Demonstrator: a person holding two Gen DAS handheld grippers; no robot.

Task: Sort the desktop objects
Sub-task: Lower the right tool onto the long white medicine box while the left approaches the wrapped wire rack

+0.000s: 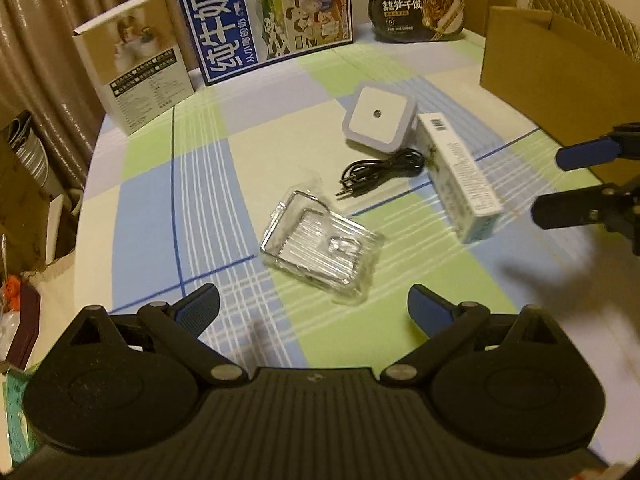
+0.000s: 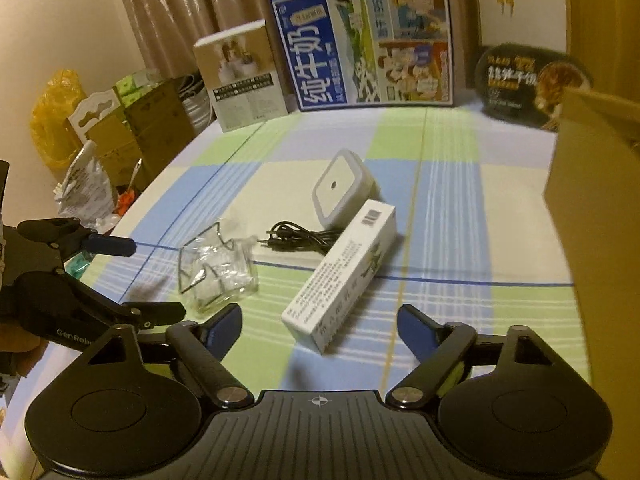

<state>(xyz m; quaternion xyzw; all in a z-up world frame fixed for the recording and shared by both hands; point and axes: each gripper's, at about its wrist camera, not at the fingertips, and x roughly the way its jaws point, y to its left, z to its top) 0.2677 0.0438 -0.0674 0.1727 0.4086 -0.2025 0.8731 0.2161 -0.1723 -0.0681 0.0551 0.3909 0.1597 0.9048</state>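
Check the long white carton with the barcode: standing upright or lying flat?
Lying flat. The long white carton rests on a long side on the checked tablecloth, barcode end beside the black cable.

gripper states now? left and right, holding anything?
Left gripper: open, holding nothing.
Right gripper: open, holding nothing; white carton lies just ahead, untouched.

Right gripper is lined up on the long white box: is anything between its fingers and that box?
Nothing visible. The right gripper is open, with only bare tablecloth between its fingers and the near end of the long white box. The black cable lies beyond the box, the clear plastic packet off to its left.
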